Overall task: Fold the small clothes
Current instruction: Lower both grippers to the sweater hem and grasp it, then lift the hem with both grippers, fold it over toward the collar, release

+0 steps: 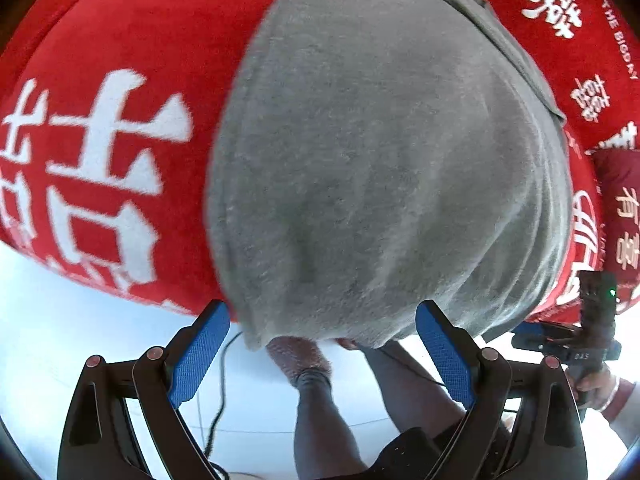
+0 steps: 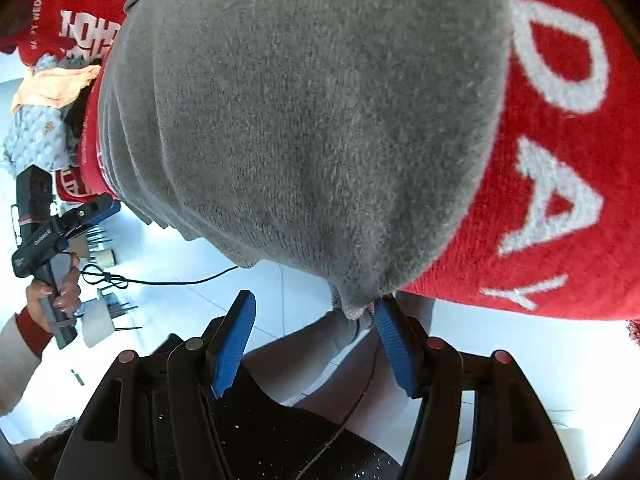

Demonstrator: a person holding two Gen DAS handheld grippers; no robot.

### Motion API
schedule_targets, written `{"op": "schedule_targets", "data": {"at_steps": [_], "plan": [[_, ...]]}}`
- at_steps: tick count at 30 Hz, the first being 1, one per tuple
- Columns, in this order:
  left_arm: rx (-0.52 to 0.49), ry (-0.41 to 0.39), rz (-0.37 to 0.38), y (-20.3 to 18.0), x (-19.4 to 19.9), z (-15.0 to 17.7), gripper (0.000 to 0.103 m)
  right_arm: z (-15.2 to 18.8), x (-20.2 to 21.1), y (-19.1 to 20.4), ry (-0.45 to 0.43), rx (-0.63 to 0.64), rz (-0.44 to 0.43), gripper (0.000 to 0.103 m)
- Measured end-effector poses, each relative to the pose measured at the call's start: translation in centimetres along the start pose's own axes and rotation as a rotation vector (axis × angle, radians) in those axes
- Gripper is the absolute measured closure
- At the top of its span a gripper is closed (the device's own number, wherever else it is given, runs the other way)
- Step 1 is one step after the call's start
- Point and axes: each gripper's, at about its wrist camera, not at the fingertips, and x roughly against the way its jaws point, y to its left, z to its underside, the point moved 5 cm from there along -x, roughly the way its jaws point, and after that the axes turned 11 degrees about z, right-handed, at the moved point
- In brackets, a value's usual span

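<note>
up close, a grey knit garment [image 1: 372, 168] lies spread over a red cloth [image 1: 120, 60] that covers the work surface, its near hem hanging a little past the cloth's edge toward both cameras. the cloth carries big white chinese characters [image 1: 96, 172]; in the left wrist view the small words "the bigday" [image 1: 620, 38] run along its far right side. in the right wrist view large white letters reading "day" [image 2: 556, 152] sit just right of the garment, and part of "happy wedding" shows small at the top left, with blocky white characters [image 2: 88, 36] beside it.

the left gripper [image 1: 322, 354] has its blue pads spread wide apart at the garment's hem, nothing between them. the right gripper [image 2: 314, 340] is also spread; its right pad [image 2: 394, 348] touches the drooping grey corner, the other pad stands clear, so nothing is pinched.

at the far left of the right wrist view, a heap of orange and pale patterned clothes [image 2: 44, 112] lies near the cloth's edge. a black cable [image 2: 160, 280] trails over the white floor [image 1: 40, 340] below.
</note>
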Motion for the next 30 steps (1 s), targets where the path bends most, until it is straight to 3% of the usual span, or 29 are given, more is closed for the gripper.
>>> {"op": "schedule_targets", "data": {"at_steps": [6,9,13,16,19,21,22,23,24,25,30], "plan": [[-0.077,0.025,-0.023,-0.4,-0.8,-0.1,0.008,-0.1,-0.3,-1.4,0.005,0.023,-0.061,0.036],[-0.035,0.041,-0.050,0.7,-0.8,0.0,0.008,-0.1,-0.9,-1.2,0.016,0.022,-0.078,0.036],[0.008,0.037,-0.006,1.2,-0.4,-0.5,0.009,0.2,-1.0,-1.1,0.016,0.018,-0.114,0.036],[-0.010,0.036,0.040,0.4,0.0,-0.6,0.021,-0.1,0.2,0.0,-0.012,-0.008,-0.233,0.036],[-0.025,0.048,0.064,-0.1,-0.1,-0.5,0.035,-0.3,0.0,0.2,-0.009,-0.023,-0.247,0.036],[-0.014,0.060,0.066,-0.1,-0.2,-0.5,0.053,-0.2,-0.4,0.0,0.004,-0.058,-0.243,0.037],[-0.005,0.073,0.077,0.2,-0.3,-0.5,0.062,-0.3,-0.5,-0.2,0.014,-0.099,-0.244,0.044],[0.002,0.087,0.090,0.4,-0.3,-0.7,0.085,-0.2,-0.7,-0.4,0.019,-0.132,-0.241,0.060],[0.008,0.096,0.113,0.4,-0.4,-0.6,0.090,-0.1,-0.8,-0.8,0.023,-0.170,-0.228,0.073],[0.011,0.094,0.126,0.5,-0.5,-0.3,0.090,-0.1,-0.7,-1.1,0.019,-0.193,-0.222,0.096],[0.024,0.058,0.222,-0.6,0.8,-0.8,0.090,0.3,1.8,-0.3,-0.056,-0.243,-0.316,0.096]]}}
